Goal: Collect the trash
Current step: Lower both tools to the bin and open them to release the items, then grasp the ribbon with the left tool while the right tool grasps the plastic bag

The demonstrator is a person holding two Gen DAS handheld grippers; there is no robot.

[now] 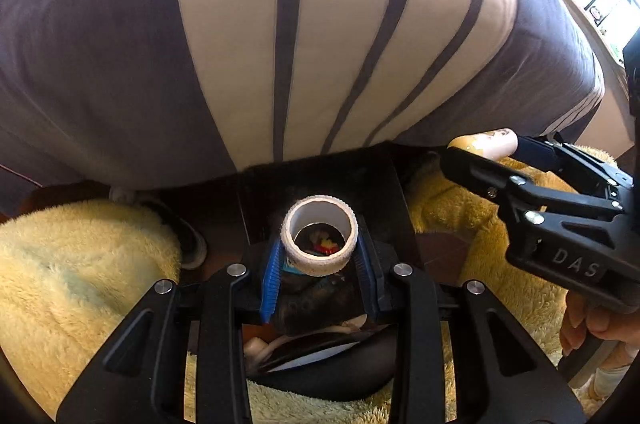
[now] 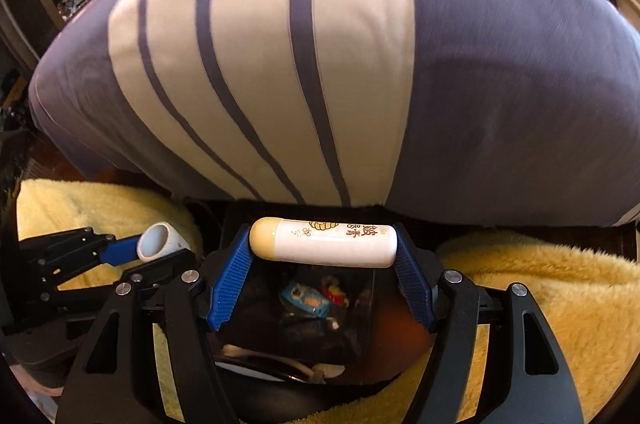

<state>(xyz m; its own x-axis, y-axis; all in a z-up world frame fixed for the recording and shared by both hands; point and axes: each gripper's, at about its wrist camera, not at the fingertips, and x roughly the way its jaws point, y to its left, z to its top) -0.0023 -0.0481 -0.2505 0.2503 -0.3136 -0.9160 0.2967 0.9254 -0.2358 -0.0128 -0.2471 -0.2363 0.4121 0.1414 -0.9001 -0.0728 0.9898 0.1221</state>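
Both views look steeply down from hand-held grippers over a dark, open-topped bin [image 2: 328,308] on the floor, set between fluffy yellow blankets [image 2: 540,288] and the foot of a bed with a grey-and-cream striped cover [image 2: 320,64].

The left gripper [image 1: 320,256] has its blue ribbed fingers [image 1: 270,284] pinching a short white tube [image 1: 319,234], a roll core, by its sides. The tube's open end faces the camera, so its long axis runs along the fingers, and through it you see the coloured wrappers [image 2: 316,298] already in the bin directly beneath.

The right gripper [image 2: 324,256] has its fingers [image 2: 228,284] spread wide and pressed onto the two ends of a small white bottle with a tan cap [image 2: 324,242], which lies crosswise between them (cap to the picture's left). The bin opening sits just below and beyond it.

Both items appear to hang above the bin; the left looks more squarely centred, so a release there would likely land cleanly.
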